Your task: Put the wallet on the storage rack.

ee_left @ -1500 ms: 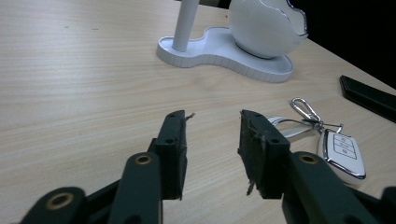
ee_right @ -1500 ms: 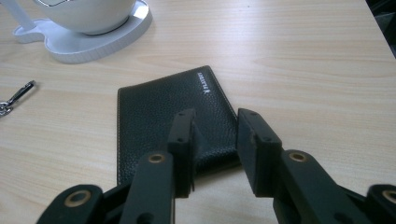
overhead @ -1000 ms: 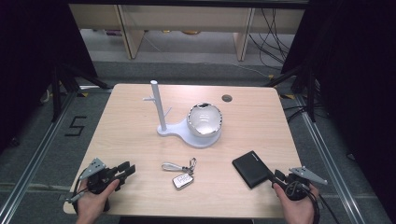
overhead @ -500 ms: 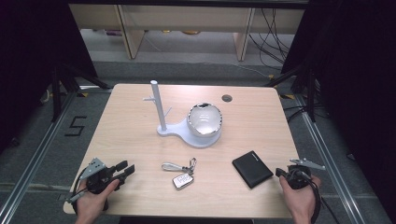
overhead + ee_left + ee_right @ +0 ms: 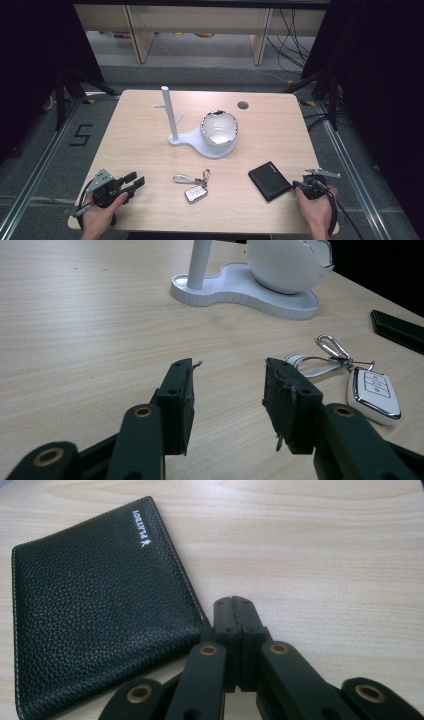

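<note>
While your right gripper (image 5: 234, 602) sits clenched empty beside the wallet (image 5: 95, 605), your left gripper (image 5: 227, 390) has been opening.
Wallet's near corner hides behind the jaws; key fob (image 5: 374, 396) lies apart.

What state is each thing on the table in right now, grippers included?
Wallet: folded shut, flat on the table, beside the right gripper.
Key fob: lying flat, strap and clip attached, untouched.
White stand: upright, post vertical, round bowl part sitting on its base.
Left gripper: open, nothing between the jaws.
Right gripper: shut, empty, tip at the wallet's edge.
</note>
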Available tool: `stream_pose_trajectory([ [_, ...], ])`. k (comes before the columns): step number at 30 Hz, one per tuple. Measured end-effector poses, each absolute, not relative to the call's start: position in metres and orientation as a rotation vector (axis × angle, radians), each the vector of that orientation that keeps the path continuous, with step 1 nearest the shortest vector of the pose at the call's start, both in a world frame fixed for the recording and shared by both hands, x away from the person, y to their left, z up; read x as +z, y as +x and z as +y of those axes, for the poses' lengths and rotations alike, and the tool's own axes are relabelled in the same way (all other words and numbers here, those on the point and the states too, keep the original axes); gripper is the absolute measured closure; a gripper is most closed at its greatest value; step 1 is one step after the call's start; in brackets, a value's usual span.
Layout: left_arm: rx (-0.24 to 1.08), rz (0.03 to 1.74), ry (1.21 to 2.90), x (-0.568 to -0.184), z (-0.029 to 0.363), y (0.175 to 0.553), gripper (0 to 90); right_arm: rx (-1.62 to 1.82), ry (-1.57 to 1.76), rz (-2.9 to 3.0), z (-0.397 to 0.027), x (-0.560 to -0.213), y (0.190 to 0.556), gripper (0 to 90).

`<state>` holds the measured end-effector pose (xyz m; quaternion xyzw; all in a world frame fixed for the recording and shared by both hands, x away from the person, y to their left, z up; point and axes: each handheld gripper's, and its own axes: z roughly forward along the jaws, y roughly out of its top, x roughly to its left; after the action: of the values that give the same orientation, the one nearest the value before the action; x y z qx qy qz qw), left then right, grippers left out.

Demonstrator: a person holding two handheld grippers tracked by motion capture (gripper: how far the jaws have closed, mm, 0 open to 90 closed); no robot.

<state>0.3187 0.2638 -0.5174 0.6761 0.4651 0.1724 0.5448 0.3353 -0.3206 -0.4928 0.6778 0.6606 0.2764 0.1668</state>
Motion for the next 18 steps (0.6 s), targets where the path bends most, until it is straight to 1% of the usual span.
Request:
stream_pose_trajectory([
  [2, 0.41, 1.104, 1.603, -0.517, 0.264, 0.319, 54.4, 0.795, 1.898, 1.884, -0.321, -0.494, 0.336, 90.0],
  [9, 0.41, 1.104, 1.602, -0.517, 0.264, 0.319, 54.2, 0.803, 1.979, 1.872, -0.311, -0.492, 0.334, 90.0],
  [11, 0.412, 1.104, 1.602, -0.517, 0.264, 0.318, 54.1, 0.812, 1.93, 1.907, -0.309, -0.493, 0.334, 90.0],
  [12, 0.41, 1.106, 1.6, -0.517, 0.264, 0.318, 54.0, 0.826, 2.045, 1.854, -0.301, -0.49, 0.332, 90.0],
  [13, 0.408, 1.105, 1.6, -0.517, 0.264, 0.318, 54.0, 0.8, 1.942, 1.92, -0.307, -0.491, 0.333, 90.0],
  [18, 0.412, 1.118, 1.599, -0.516, 0.264, 0.317, 53.9, 0.827, 1.99, 1.916, -0.295, -0.49, 0.331, 90.0],
])
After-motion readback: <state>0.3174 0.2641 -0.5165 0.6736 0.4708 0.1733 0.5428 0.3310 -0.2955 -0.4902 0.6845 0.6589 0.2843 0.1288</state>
